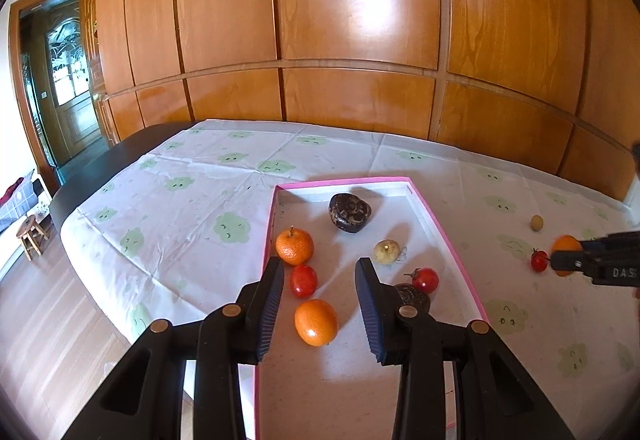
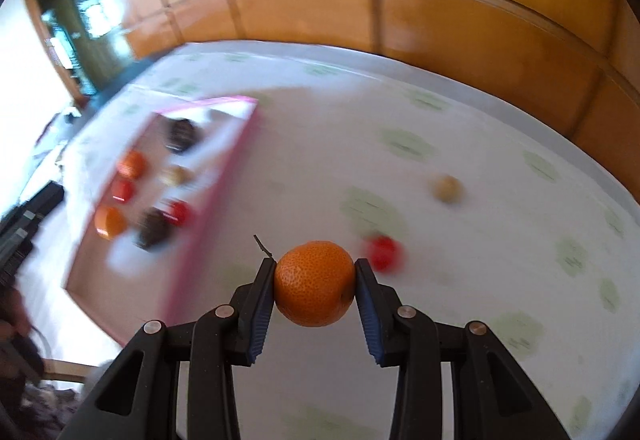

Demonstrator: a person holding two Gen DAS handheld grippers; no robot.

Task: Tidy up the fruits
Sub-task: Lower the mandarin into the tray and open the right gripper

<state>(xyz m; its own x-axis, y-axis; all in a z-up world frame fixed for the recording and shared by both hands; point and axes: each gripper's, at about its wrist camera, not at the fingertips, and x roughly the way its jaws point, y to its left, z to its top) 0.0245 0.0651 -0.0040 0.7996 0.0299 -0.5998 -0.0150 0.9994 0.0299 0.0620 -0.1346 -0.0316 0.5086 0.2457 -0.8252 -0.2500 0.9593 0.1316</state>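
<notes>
Clamping a tangerine [image 2: 315, 283] for the tray [image 1: 448, 236], right gripper [image 2: 315, 280]; left gripper [image 1: 319, 282] parted, empty, over sorted fruit.

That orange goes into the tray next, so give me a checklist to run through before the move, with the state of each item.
1. Right hand-held gripper grips the orange on both sides: ok.
2. Orange is lifted clear of the tablecloth: cannot tell.
3. Bare floor left in the pink tray for one more fruit: ok.
4. Left hand-held gripper is out of the drop path: not ok, it sits over the tray, jaws apart and empty.
5. Loose tomato and small tan fruit outside the tray lie off the path: ok.
</notes>
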